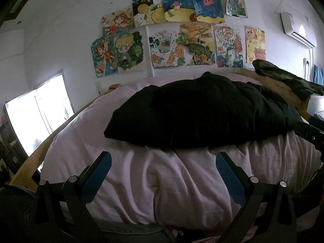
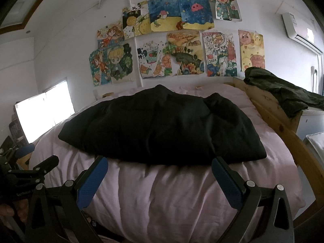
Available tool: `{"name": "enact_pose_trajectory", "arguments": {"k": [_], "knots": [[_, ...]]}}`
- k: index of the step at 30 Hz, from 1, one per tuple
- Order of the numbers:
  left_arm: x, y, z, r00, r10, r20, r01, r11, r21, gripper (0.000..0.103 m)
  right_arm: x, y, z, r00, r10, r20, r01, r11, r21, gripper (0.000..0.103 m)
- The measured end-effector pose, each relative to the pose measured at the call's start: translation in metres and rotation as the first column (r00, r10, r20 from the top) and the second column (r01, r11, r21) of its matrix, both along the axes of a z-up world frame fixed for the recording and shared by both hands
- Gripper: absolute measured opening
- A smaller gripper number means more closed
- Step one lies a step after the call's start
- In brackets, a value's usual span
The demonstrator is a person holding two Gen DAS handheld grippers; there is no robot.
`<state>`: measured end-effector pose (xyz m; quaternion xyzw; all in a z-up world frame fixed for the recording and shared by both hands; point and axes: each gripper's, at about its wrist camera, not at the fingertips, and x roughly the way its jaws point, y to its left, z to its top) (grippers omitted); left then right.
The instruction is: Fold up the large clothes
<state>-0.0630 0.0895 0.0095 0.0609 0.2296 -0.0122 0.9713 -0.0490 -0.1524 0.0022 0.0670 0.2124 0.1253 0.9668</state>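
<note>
Centrally, black garment [image 2: 162, 127] on pink duvet [image 2: 172, 192]; drawings [image 2: 172, 38] on wall; both hand-held grippers wide apart, empty

Matt black cloth garment [image 2: 162, 127], creased pink cotton bedding [image 2: 172, 192], knotty wooden bedframe [image 2: 269, 103]

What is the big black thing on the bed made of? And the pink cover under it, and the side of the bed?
The black garment looks like thick, soft, matte cloth; its bulk suggests padding, but I can't tell. The pale pink cover seems a smooth, thin woven fabric, since it wrinkles finely. The bed rail looks like light varnished wood, showing knots and grain.
</note>
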Motion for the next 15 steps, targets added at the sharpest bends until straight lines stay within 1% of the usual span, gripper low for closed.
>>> {"name": "enact_pose_trajectory", "arguments": {"k": [5,11,15], "knots": [[0.001,0.001,0.0,1.0,-0.001,0.0,0.001,1.0,0.001,0.101,0.0,0.001,0.001,1.0,-0.002,0.0,0.002,1.0,0.001,0.103],[0.002,0.014,-0.004,1.0,-0.001,-0.001,0.001,1.0,0.005,0.101,0.0,0.001,0.001,1.0,-0.002,-0.001,0.002,1.0,0.003,0.103],[0.003,0.011,-0.003,1.0,-0.003,-0.003,0.003,1.0,0.004,0.101,0.0,0.002,0.001,1.0,-0.001,-0.005,0.001,1.0,0.003,0.103]]}}
